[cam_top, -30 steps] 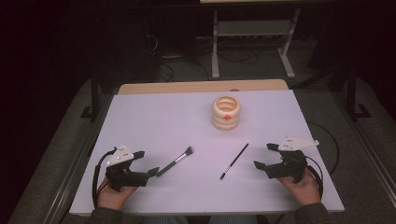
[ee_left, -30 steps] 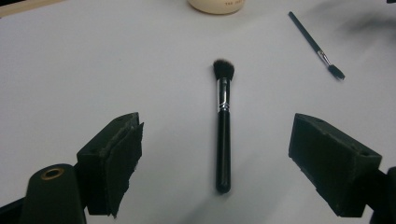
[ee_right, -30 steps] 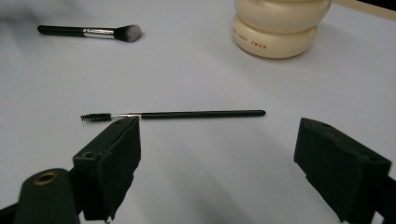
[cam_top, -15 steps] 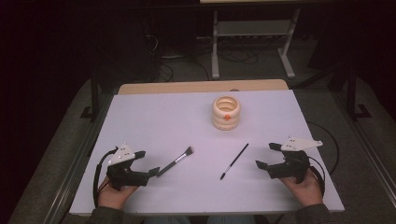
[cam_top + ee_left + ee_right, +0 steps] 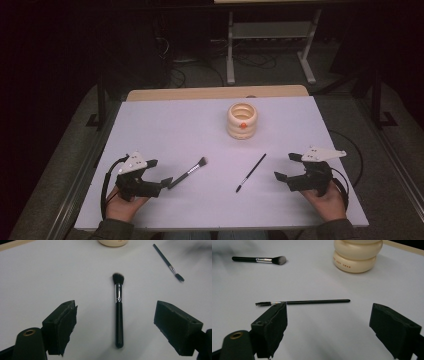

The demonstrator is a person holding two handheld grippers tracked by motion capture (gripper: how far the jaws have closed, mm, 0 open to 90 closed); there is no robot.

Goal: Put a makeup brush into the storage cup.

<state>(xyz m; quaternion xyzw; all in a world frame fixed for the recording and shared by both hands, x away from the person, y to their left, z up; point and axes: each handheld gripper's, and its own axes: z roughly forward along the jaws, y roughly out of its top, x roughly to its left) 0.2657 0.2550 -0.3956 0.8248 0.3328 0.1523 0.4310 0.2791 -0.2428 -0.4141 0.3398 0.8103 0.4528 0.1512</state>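
Left gripper (image 5: 162, 181) w/ jaws wide apart, holding nothing, by the table's (image 5: 165, 130) near-left corner; powder brush (image 5: 118, 315) lies flat between the jaws, handle end nearest. Right gripper (image 5: 281, 167) also spread, empty, nr the near-right corner; spoolie wand (image 5: 304, 301) lies crosswise just ahead. Best: lower left, centre on the handle, squeeze mid-handle. Ribbed cream holder (image 5: 241, 120) sits twd the far edge.

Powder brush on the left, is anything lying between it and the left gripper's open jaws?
Nothing visible. The powder brush lies alone on the white table, its handle end between the open left gripper jaws, untouched.
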